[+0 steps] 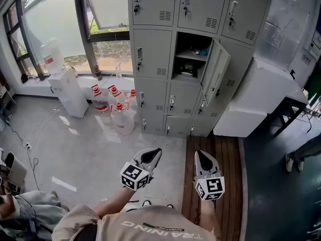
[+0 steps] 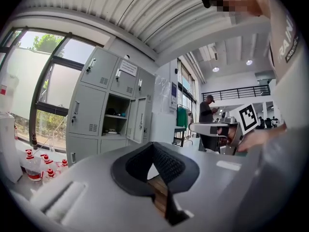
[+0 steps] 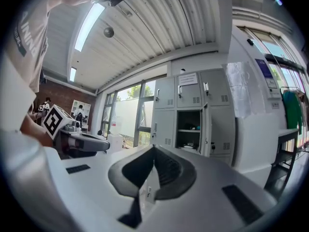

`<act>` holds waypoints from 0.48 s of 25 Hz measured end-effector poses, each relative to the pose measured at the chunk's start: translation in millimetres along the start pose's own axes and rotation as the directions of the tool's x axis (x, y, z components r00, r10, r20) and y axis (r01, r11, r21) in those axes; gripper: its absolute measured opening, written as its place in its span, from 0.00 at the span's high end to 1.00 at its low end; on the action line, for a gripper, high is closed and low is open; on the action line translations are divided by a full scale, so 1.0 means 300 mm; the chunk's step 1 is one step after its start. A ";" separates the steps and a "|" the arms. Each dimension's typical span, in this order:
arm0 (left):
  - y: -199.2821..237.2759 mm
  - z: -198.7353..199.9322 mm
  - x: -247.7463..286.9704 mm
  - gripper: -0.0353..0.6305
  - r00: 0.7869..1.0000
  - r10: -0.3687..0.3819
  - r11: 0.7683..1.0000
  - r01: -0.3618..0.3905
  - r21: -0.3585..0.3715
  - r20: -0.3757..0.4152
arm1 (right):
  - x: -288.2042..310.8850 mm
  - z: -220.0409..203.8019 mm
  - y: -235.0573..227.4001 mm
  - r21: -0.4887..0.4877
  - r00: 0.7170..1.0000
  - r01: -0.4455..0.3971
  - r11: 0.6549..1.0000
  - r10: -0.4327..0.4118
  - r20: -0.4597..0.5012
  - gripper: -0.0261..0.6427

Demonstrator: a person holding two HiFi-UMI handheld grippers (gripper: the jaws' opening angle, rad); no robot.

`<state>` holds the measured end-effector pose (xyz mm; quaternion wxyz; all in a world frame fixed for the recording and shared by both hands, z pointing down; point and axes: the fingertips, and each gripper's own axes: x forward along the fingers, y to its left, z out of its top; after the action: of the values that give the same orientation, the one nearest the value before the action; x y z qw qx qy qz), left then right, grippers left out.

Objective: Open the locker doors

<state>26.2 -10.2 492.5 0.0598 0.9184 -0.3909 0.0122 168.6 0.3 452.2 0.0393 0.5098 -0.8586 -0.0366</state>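
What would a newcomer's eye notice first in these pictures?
The grey lockers fill the top of the head view, one door in the middle column standing open. Below, the left gripper and right gripper point toward them, jaws together, holding nothing. Red-capped water bottles stand on the floor left of the lockers.

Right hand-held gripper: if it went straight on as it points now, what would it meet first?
The right hand-held gripper would probably meet the grey metal locker bank, at a closed door left of the open compartment; depth is unclear.
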 end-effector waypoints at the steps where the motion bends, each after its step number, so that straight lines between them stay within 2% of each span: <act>1: -0.007 -0.001 -0.001 0.94 1.000 -0.008 1.000 0.008 0.002 0.000 | -0.004 -0.002 0.002 0.001 1.000 0.004 1.000 -0.004 -0.003 0.94; 6: -0.037 -0.020 0.002 0.94 0.999 -0.037 0.999 0.037 0.001 -0.007 | -0.019 -0.001 0.006 -0.007 1.000 0.021 1.000 -0.021 -0.009 0.94; 12: -0.025 -0.017 0.005 0.94 0.999 -0.039 0.999 0.039 0.008 -0.015 | -0.028 -0.012 0.014 0.006 1.000 0.026 1.000 -0.026 -0.011 0.94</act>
<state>32.8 -5.6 497.0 0.0593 0.9260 -0.3723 0.0196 169.3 9.6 456.0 0.0420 0.5213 -0.8518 -0.0316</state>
